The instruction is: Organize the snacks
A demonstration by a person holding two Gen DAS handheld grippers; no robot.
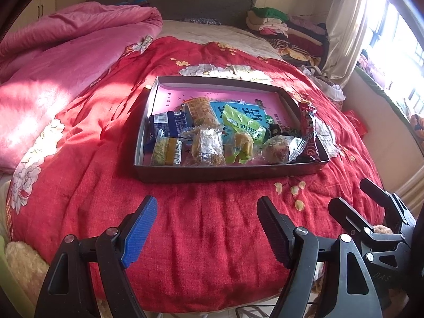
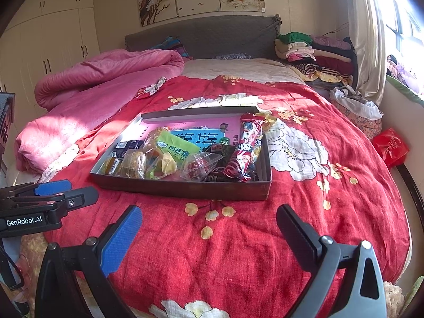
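Shallow dark cardboard tray point(image 1: 228, 172), pink-lined, on a red floral bedspread point(image 1: 201, 233) near the bed's foot edge; wrapped snacks point(image 1: 209, 143) lie heaped along the tray's near wall. Left gripper point(image 1: 206, 228) and right gripper point(image 2: 209, 235), jaws wide and empty, hover over bare bedspread short of the tray

The shallow grey box point(image 1: 228, 173) lies flat on the red bedspread point(image 1: 201, 228). Wrapped snacks point(image 1: 209, 147) fill its near half. A long red packet point(image 1: 308, 132) leans on its right wall.
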